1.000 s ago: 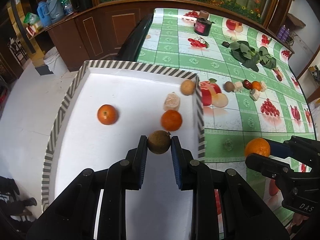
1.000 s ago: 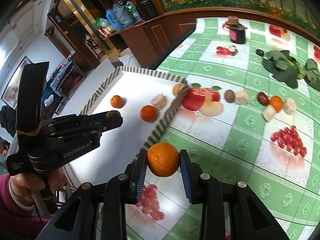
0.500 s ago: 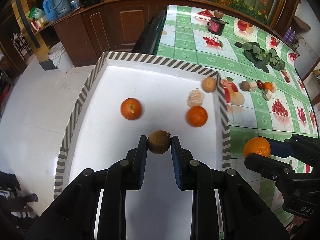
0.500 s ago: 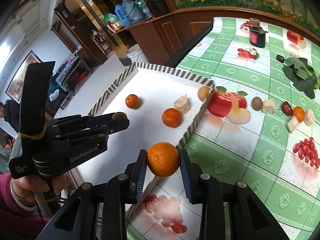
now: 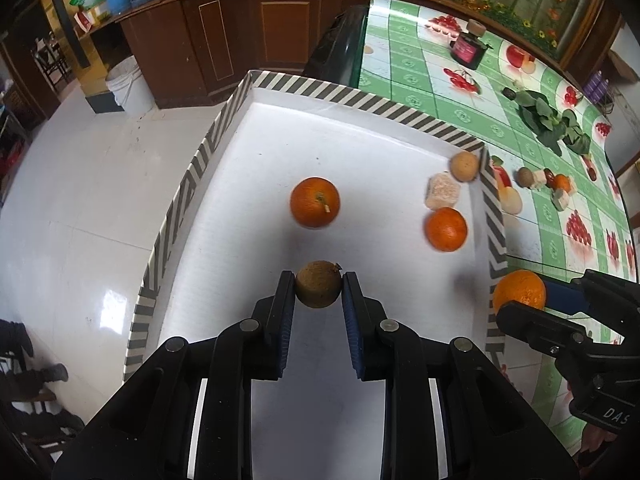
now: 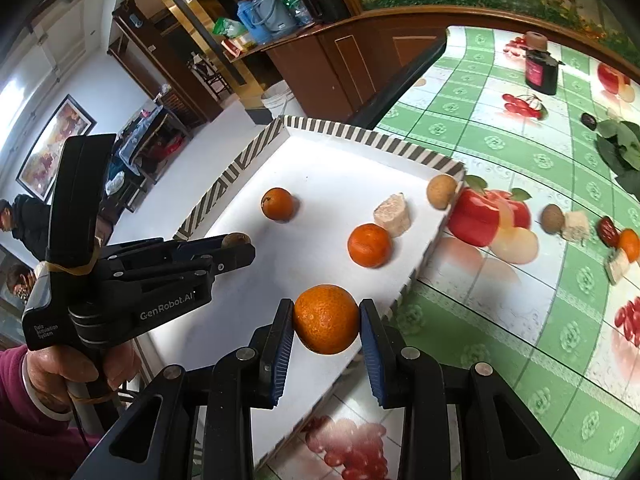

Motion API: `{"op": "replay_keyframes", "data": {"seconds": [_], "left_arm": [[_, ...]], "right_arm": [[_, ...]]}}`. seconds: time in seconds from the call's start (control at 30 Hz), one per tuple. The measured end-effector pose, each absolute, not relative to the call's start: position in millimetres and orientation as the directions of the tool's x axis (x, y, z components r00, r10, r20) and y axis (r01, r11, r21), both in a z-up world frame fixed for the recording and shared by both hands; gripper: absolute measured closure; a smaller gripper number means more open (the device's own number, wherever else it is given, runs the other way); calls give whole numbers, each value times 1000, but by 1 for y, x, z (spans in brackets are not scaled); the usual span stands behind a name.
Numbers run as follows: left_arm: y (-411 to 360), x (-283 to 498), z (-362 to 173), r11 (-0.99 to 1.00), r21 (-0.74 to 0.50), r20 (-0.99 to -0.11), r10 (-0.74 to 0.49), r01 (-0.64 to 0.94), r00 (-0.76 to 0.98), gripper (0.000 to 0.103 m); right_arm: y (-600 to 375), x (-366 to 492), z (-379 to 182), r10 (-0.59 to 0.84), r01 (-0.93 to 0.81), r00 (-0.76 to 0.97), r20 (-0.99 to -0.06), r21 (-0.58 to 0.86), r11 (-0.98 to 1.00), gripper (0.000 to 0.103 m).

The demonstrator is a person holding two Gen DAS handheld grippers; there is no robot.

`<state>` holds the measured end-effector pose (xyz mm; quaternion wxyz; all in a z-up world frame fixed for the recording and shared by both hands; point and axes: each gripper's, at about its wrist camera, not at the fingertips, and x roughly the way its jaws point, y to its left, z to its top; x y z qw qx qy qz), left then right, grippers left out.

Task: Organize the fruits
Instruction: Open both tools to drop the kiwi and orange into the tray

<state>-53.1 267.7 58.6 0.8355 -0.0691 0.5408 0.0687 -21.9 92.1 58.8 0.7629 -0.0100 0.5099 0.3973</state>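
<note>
My left gripper (image 5: 318, 286) is shut on a small brown round fruit (image 5: 318, 284) and holds it above the white tray (image 5: 360, 92) with the striped rim. My right gripper (image 6: 326, 318) is shut on an orange (image 6: 326, 318) over the tray's right rim (image 6: 420, 256). In the tray lie two oranges (image 5: 315, 202) (image 5: 445, 228), a pale cube (image 5: 442, 191) and a tan round fruit (image 5: 464, 166). The left gripper also shows in the right wrist view (image 6: 236, 240), and the right gripper's orange shows in the left wrist view (image 5: 519, 291).
On the green fruit-print tablecloth (image 6: 500, 140) right of the tray lie a brown fruit (image 6: 552, 213), pale cubes (image 6: 576, 225), a red date (image 6: 607, 228) and a small orange (image 6: 630, 244). Green leaves (image 5: 552, 124) and a dark jar (image 6: 541, 69) stand farther back. The tray overhangs the white floor (image 5: 80, 200).
Both grippers have moved left over the tray with their fruits still held. The right gripper's orange went from above the tablecloth to above the tray's edge.
</note>
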Motion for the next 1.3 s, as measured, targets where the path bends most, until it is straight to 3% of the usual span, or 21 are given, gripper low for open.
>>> {"op": "replay_keyframes", "data": {"seconds": [0.77, 0.83, 0.97, 1.03, 1.3], "left_arm": [[276, -34, 40, 981, -13, -922, 64, -196, 381, 80], [276, -33, 40, 981, -11, -922, 66, -194, 382, 80], [275, -32, 40, 980, -19, -920, 60, -197, 386, 67], [276, -32, 40, 979, -12, -919, 69, -203, 388, 53], [283, -39, 43, 970, -3, -916, 95, -242, 390, 52]], "right_arm": [[130, -2, 24, 516, -654, 147, -844, 309, 691, 71], [130, -2, 25, 520, -663, 150, -841, 305, 684, 67], [128, -5, 30, 533, -670, 158, -831, 306, 677, 60], [126, -5, 33, 534, -665, 159, -830, 310, 680, 60], [108, -12, 55, 566, -661, 179, -805, 328, 675, 60]]}}
